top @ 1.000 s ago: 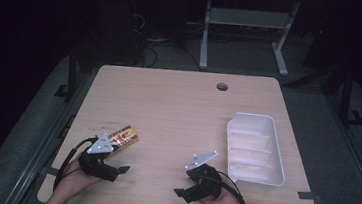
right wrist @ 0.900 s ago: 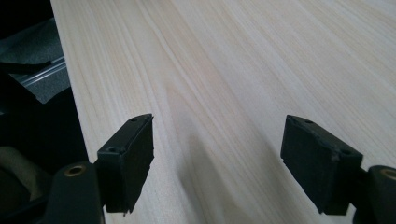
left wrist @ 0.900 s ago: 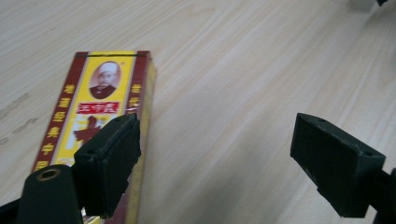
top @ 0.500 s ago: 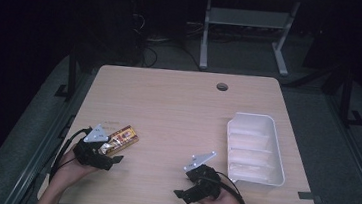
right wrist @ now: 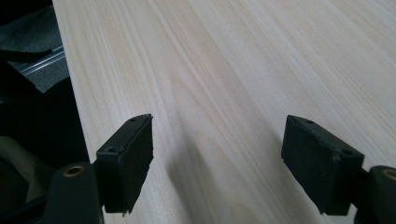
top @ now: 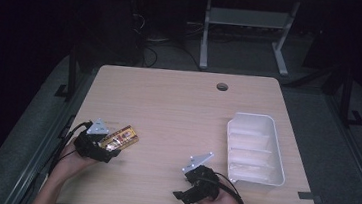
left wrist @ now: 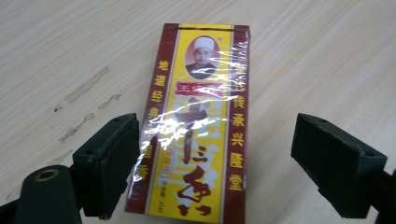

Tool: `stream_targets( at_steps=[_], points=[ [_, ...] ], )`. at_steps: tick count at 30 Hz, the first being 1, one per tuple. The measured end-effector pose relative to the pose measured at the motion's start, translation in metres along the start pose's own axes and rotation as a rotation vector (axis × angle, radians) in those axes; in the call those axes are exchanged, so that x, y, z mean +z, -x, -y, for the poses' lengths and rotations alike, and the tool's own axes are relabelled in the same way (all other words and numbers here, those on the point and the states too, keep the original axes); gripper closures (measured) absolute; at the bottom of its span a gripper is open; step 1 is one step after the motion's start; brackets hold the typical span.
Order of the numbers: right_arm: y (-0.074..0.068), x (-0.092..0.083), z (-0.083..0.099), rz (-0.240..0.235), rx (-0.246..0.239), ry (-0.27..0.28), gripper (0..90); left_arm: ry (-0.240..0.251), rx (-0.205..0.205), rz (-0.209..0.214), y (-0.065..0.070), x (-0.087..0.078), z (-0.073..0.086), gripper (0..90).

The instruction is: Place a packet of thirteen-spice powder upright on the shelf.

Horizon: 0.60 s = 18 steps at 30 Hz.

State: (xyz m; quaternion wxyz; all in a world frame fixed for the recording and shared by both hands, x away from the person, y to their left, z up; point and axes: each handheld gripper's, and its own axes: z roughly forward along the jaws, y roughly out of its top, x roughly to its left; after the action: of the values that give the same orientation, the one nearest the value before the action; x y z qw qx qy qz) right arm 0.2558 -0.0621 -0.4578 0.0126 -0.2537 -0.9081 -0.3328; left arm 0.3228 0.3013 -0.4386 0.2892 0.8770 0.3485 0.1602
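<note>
Packet, yellow and dark red under glossy wrap, flat on the worktop near its left edge, toward the front. Left gripper over the packet's near end, jaws wide, one at each long side, apart from it. Right gripper near the front edge, jaws wide over bare wood. White tray by the right edge.
</note>
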Motion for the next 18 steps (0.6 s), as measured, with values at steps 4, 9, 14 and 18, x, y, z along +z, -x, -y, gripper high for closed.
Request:
stream_targets(
  at_steps=[4,9,14,18],
  points=[
    [0.0,0.0,-0.001,0.0,0.0,0.002,24.5,0.003,-0.012,-0.002,-0.005,0.002,-0.001,15.0],
    [-0.001,0.0,-0.001,0.0,-0.009,0.001,24.5,0.009,-0.021,-0.014,-0.009,0.005,-0.002,15.0],
    [-0.002,0.001,-0.001,-0.005,-0.012,-0.002,24.5,-0.019,-0.028,0.0,-0.012,0.012,-0.001,15.0],
    [-0.002,0.001,-0.001,-0.004,-0.01,-0.002,24.5,-0.028,-0.028,0.011,-0.013,0.014,-0.001,17.5]
  ],
)
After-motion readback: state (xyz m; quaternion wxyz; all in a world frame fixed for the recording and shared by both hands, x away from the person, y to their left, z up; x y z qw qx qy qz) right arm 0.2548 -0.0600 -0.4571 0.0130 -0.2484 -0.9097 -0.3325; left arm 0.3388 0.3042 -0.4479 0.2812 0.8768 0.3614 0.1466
